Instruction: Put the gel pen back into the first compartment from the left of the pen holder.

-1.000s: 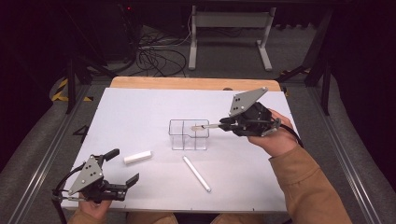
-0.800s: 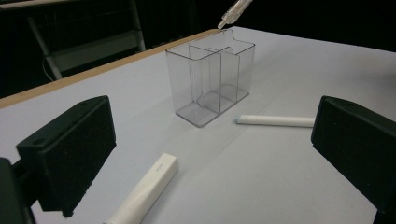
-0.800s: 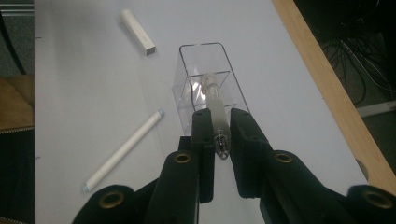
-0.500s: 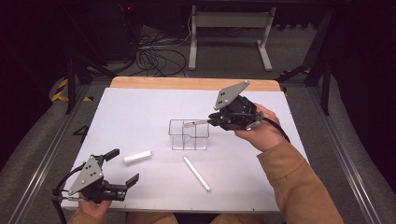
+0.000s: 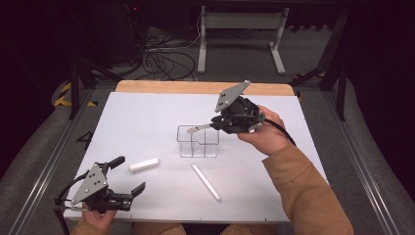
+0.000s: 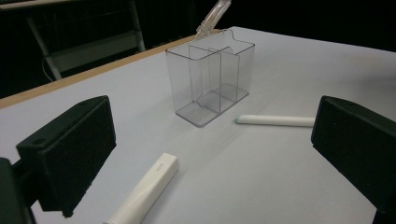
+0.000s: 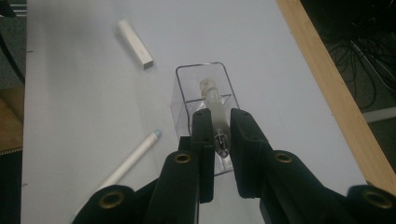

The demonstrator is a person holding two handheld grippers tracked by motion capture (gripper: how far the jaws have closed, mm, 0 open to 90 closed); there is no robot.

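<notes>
The right gripper (image 5: 211,125) was clenched on a slim clear pen (image 7: 214,105), gripping it near its tail so that the free tip reached out beyond the jaws and over the clear divided holder (image 5: 197,142), which sat just ahead of and below it; holding it so far back probably left the length needed to slide the tip into a compartment. In the right gripper view the pen ran straight forward between the jaws and its tip lay above the holder's far compartment, an alignment the high view could not settle. The left gripper view, looking across the table from low down, showed the pen slanting down toward the holder's far rim (image 6: 229,35), not yet inside. The left gripper (image 5: 128,177) rested released, jaws wide apart, on the white table (image 5: 147,112), with the short white stick (image 6: 145,191) lying just ahead between its jaws and a longer white pen (image 6: 275,120) farther forward, beside the holder.
</notes>
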